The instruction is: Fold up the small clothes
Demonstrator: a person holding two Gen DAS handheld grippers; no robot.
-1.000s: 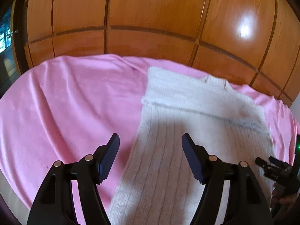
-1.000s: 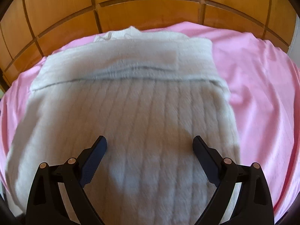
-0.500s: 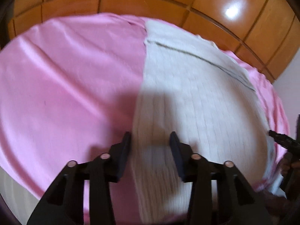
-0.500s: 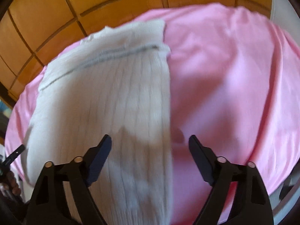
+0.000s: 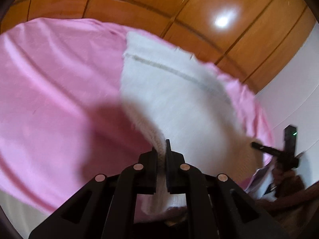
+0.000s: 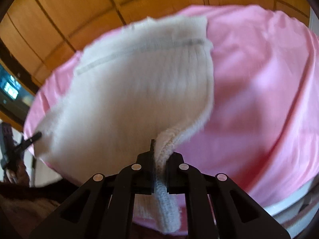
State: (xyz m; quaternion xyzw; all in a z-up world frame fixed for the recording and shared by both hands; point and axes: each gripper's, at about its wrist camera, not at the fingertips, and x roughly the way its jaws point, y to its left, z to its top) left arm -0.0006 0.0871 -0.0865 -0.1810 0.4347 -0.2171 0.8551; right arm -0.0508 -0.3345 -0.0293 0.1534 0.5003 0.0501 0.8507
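Note:
A white ribbed knit garment (image 5: pixel 179 103) (image 6: pixel 135 91) lies on a pink sheet (image 5: pixel 55 91) (image 6: pixel 259 83), its far end folded over with a grey seam line. My left gripper (image 5: pixel 161 149) is shut on the garment's near left edge, and the knit bunches up between its pads. My right gripper (image 6: pixel 160 151) is shut on the near right edge, which is pulled up off the sheet in a ridge. Each gripper shows at the edge of the other's view: the right gripper (image 5: pixel 279 153) and the left gripper (image 6: pixel 24 141).
Glossy wooden panels (image 5: pixel 179 6) (image 6: pixel 69 10) rise behind the bed. A white wall (image 5: pixel 295 91) stands at the right of the left wrist view. A person's hand (image 5: pixel 287 181) holds the right gripper. The sheet's near edge drops off below both grippers.
Both grippers have gone from open to shut on the garment's near side edges. Each moved outward from the garment's middle to its own edge, and the gripped edges now lift off the sheet.

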